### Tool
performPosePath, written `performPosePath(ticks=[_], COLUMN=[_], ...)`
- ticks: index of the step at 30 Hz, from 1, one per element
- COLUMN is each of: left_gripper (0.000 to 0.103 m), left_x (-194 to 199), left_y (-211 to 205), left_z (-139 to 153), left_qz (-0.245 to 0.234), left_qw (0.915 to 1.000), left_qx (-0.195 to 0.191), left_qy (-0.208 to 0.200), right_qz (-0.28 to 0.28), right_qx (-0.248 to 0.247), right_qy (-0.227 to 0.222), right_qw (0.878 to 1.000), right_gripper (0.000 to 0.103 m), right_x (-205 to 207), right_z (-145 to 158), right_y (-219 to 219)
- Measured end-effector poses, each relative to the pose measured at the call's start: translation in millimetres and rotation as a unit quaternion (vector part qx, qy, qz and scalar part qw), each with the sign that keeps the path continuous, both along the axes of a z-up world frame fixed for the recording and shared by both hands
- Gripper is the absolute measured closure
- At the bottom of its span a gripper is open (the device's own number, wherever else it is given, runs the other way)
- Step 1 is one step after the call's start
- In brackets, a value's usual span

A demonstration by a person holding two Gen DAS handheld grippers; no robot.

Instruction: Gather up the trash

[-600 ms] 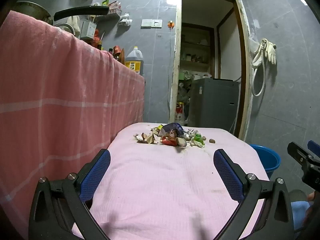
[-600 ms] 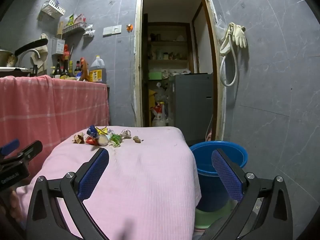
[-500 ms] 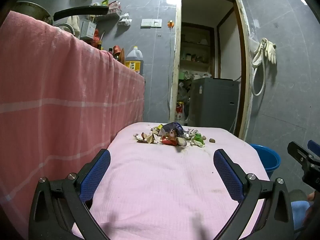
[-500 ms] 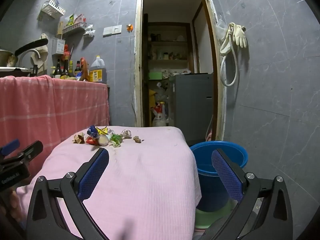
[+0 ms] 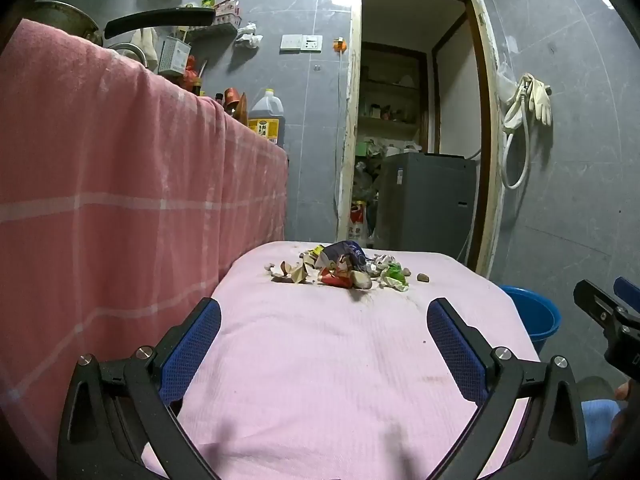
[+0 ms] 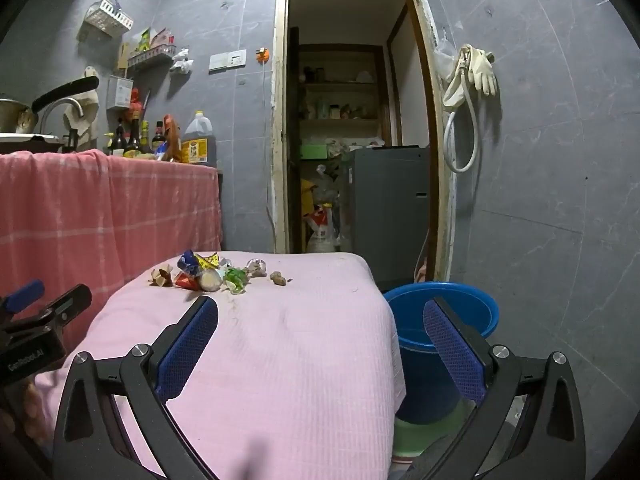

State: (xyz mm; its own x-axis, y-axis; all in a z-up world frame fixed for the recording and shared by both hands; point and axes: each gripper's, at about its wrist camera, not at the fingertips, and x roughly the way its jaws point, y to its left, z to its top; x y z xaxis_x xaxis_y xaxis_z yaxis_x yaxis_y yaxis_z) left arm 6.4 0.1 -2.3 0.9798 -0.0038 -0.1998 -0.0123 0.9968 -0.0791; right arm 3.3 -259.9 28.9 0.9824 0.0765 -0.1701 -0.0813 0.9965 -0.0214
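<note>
A small pile of trash (image 5: 344, 268), crumpled wrappers, paper bits and peels, lies at the far end of a table under a pink cloth (image 5: 340, 360). The pile also shows in the right wrist view (image 6: 208, 272). A blue bucket (image 6: 440, 324) stands on the floor right of the table; it also shows in the left wrist view (image 5: 532, 316). My left gripper (image 5: 324, 344) is open and empty above the near end of the table. My right gripper (image 6: 320, 344) is open and empty over the table's right edge, near the bucket.
A counter draped in a pink checked cloth (image 5: 120, 208) stands left of the table, with bottles and a pan on it. A doorway (image 6: 352, 140) with a grey appliance is behind the table. Rubber gloves and a hose (image 6: 472, 80) hang on the right wall.
</note>
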Motion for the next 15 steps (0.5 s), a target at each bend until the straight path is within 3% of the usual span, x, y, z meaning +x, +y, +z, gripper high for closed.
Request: performPosePath(ticks=[15], left_gripper=[0.002], left_x=[-2.4], left_y=[-2.2], left_z=[-1.5], left_qz=[-0.003], left_qw=[1.0], left_qx=[-0.001], left_qy=[0.006], right_qz=[0.001], right_qx=[0.001], right_qy=[0.002], right_qw=[1.0], right_gripper=[0.0], right_x=[0.3], right_z=[-1.6], right_y=[0.2])
